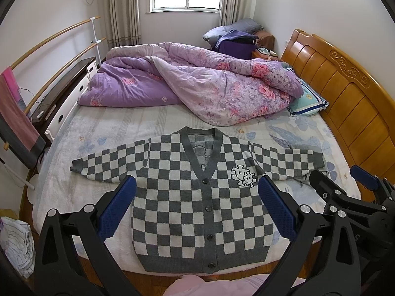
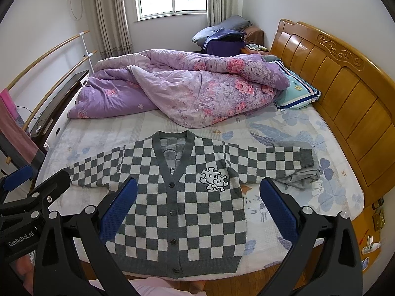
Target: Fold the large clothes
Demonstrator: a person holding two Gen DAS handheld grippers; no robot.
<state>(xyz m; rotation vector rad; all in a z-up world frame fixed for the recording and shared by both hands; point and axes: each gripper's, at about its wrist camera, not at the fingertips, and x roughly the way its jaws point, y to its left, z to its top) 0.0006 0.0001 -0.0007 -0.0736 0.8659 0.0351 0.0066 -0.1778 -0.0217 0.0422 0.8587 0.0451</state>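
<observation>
A grey and white checkered cardigan [image 1: 187, 212] lies flat and buttoned on the bed, front up, sleeves spread to both sides, hem at the near edge; it also shows in the right wrist view [image 2: 182, 212]. My left gripper [image 1: 197, 185] is open and empty, held above the cardigan's body. My right gripper [image 2: 198, 185] is open and empty, held above the cardigan's right half. The right gripper also shows at the right of the left wrist view [image 1: 345, 175]. The left gripper shows at the left of the right wrist view [image 2: 37, 180].
A crumpled purple floral quilt [image 1: 197, 86] fills the far half of the bed. A pillow [image 1: 308, 101] lies by the wooden headboard [image 1: 345, 86]. A grey cloth [image 2: 301, 177] lies under the right sleeve. A dresser [image 1: 61, 98] and rails stand at the left.
</observation>
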